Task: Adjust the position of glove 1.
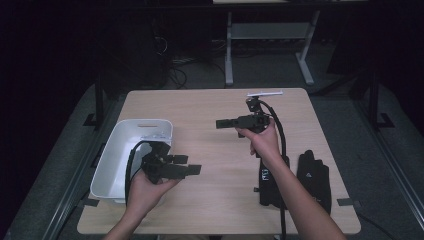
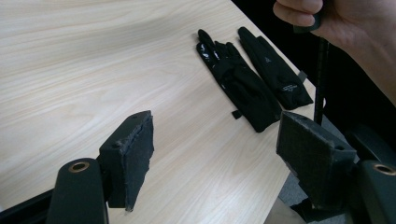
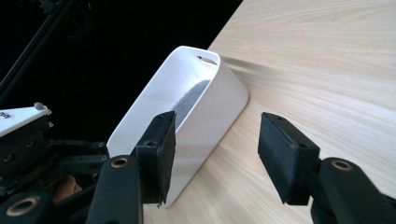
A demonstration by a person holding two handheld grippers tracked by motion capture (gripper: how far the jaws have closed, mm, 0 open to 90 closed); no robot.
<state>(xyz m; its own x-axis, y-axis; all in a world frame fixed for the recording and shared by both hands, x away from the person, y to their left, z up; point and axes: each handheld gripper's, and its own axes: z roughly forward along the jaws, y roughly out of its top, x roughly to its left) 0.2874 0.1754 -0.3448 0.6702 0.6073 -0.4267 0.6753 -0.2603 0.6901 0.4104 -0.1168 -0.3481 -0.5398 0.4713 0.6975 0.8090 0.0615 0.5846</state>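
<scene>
Two black gloves lie side by side at the right edge of the worktop: the near glove flat, fingers pointing away from the person, and the far glove just beside it, closer to the edge. White bin sits at the left side of the worktop; a little grey shows along its inner wall in the right gripper view, too unclear to name, and no glove can be seen in it. Left gripper is held level just beside the bin's right rim, pointing across toward the gloves, jaws apart with nothing between them. Right gripper is held above mid-worktop, pointing toward the bin, jaws likewise apart and empty. Neither gripper touches a glove; both are well apart from them. Judgement: the work looks to be moving the gloves into the bin, and it is at the start. Both gloves are left to pick up, carry and drop.
</scene>
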